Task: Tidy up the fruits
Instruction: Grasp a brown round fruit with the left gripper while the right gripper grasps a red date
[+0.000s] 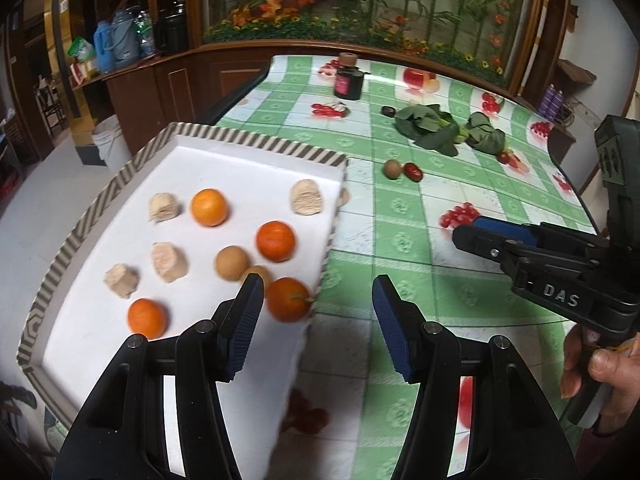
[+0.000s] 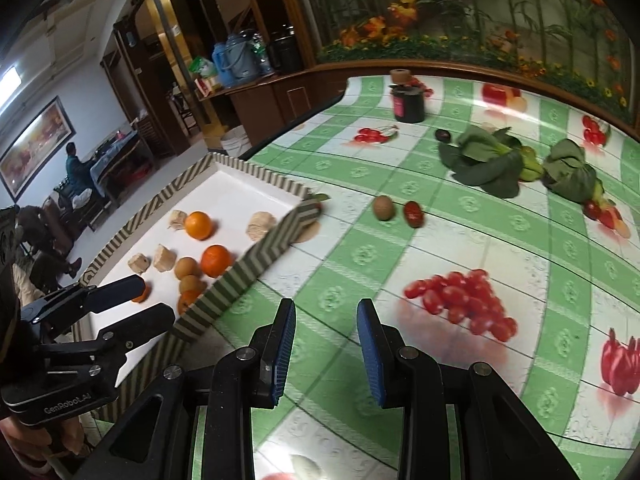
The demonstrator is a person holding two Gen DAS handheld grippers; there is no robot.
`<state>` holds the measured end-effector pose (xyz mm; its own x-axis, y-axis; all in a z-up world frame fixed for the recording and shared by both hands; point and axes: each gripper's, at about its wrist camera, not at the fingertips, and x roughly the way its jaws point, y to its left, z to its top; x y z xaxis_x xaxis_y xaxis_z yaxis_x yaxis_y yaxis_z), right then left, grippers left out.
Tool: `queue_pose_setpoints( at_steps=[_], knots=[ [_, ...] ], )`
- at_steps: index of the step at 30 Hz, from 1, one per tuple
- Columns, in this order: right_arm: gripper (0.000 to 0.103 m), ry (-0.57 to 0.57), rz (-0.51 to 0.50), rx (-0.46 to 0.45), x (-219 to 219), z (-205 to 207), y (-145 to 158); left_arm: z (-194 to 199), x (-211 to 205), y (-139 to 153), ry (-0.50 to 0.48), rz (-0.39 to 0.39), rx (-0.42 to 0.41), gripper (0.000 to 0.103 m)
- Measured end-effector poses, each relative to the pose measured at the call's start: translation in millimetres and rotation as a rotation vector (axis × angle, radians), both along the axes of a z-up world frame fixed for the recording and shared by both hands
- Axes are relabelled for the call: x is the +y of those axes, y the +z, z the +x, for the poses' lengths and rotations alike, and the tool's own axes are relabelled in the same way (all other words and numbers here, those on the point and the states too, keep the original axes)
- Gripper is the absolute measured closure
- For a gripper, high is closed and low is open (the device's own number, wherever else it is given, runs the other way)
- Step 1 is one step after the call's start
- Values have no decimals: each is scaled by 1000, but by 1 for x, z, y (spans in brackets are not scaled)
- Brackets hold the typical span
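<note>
A white tray with a striped rim (image 1: 256,140) (image 2: 256,264) sits on the table's left side. In it lie several oranges (image 1: 209,207) (image 2: 198,225), brown round fruits (image 1: 232,262) (image 2: 187,267) and beige chunks (image 1: 306,197) (image 2: 261,225). Out on the green checked cloth, a brown kiwi-like fruit (image 1: 392,169) (image 2: 384,208) lies beside a small red fruit (image 1: 413,171) (image 2: 413,213). My left gripper (image 1: 318,308) (image 2: 150,300) hangs open over the tray's near right corner, holding nothing. My right gripper (image 2: 326,336) (image 1: 476,232) is open over the cloth, well short of the loose fruits.
Leafy greens (image 1: 428,128) (image 2: 484,164) and a small dark fruit (image 1: 388,111) (image 2: 443,135) lie farther back. A black jar (image 1: 349,83) (image 2: 408,104) stands near the far edge. The cloth carries printed cherries and tomatoes. A person (image 2: 76,168) sits in the background room.
</note>
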<state>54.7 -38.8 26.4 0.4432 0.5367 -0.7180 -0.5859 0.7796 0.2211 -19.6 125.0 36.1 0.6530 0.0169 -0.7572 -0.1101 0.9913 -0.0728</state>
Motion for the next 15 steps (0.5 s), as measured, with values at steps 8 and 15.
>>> queue_pose_setpoints(
  at_steps=[8,15],
  knots=[
    [72,-50,-49,-4,-7,45,-15,24,-13,2,-44,-12,16,46],
    [72,-52,-93,-17,4,95,-28,57,-20,4,-81,-8,27,46]
  ],
)
